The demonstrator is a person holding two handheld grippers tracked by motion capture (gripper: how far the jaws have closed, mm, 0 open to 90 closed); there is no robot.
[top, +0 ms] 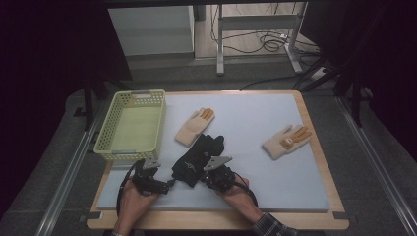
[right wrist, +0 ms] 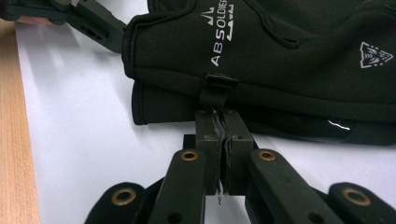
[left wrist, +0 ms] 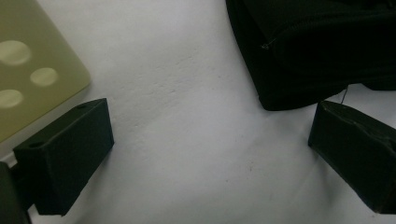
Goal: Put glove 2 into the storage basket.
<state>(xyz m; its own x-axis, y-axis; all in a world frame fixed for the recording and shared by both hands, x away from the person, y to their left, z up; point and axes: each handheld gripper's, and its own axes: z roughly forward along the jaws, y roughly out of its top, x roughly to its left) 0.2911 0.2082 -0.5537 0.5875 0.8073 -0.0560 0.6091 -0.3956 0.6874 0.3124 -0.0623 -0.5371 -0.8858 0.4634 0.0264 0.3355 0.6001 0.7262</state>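
Black gloves [right wrist: 261, 56] | smooth stretchy fabric, stacked | right tongs [right wrist: 223, 122] pinching cuff loop

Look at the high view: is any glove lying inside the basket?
No. The basket holds nothing, while the black gloves and both tan gloves lie on the mat.

Matt black cloth gloves [top: 197, 157]

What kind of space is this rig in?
Probably a lab or workshop data-collection bench: a foam-padded table, loose cables on the floor, metal desk legs behind, and dark surrounds.
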